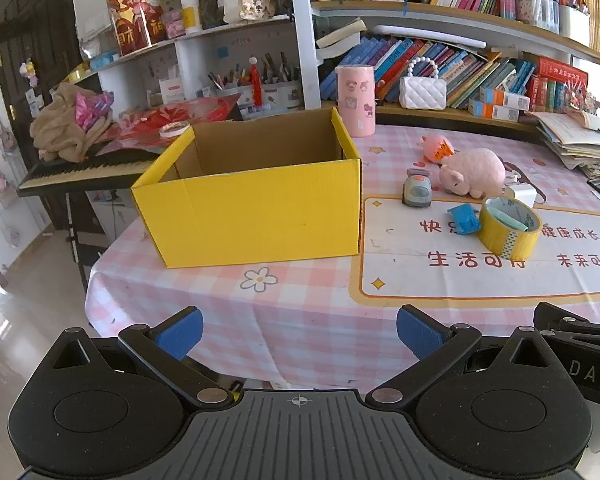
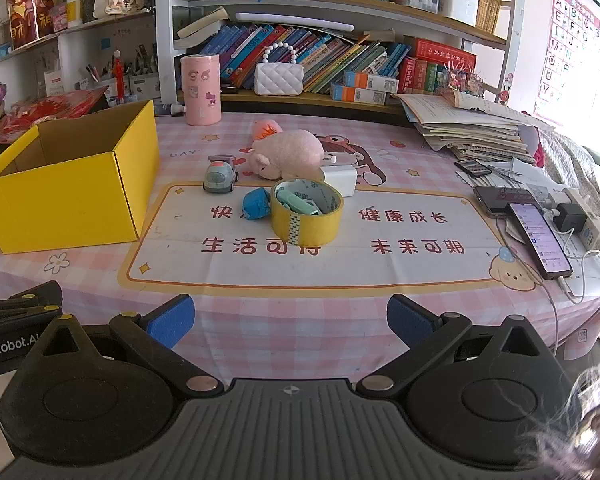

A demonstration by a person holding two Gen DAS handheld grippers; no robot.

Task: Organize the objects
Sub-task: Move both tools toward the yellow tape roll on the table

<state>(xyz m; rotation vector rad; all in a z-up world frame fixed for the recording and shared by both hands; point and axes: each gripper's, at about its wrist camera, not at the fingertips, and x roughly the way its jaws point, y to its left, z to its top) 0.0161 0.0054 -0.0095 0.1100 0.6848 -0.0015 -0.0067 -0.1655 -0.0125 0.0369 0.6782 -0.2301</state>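
well ahead of open jaws, tape roll [image 2: 306, 212]

Yellow box [image 2: 60, 196] floor hidden; blurred object [image 2: 588, 440] at right-wrist corner.

Open yellow box [image 1: 256, 216] beside toys [image 2: 286, 152]

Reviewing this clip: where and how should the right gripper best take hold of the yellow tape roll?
Probably pinch the tape roll across its outer wall, coming down from above and the near side. It stands flat with its hole up, a green item inside, a blue object touching its left. The right gripper is open wide.
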